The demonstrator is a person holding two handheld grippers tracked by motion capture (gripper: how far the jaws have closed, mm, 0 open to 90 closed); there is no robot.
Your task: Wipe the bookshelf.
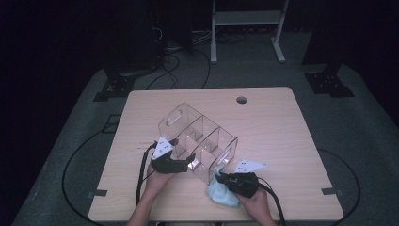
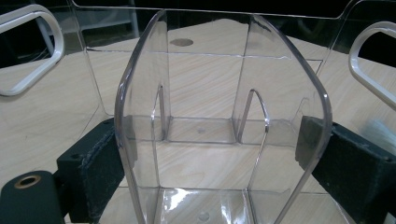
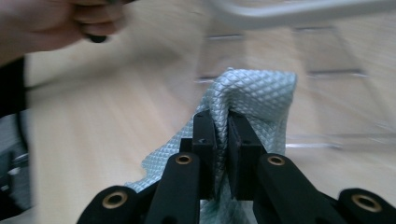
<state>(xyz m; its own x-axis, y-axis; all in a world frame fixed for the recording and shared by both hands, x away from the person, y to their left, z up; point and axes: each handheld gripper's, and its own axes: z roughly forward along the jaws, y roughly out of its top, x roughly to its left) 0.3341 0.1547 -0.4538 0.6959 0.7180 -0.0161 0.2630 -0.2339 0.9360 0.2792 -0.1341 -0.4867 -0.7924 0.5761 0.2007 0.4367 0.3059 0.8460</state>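
High view: clear organizer (image 1: pixel 200 136) sits mid-table (image 1: pixel 282 136), tilted diagonally. Left gripper (image 1: pixel 181 157) has its jaws spread wide, clamped on the organizer's near-left end wall; pads (image 2: pixel 100 168) press both sides. Right gripper (image 1: pixel 223 179) is pinched tight on a light-blue cloth (image 1: pixel 221 193), at the organizer's near-right corner.

jaws pinching quilted cloth (image 3: pixel 247 93), wooden table (image 3: pixel 116 130)

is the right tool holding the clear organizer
No, the right tool is shut on a light blue cloth, while the left tool clamps the clear organizer.
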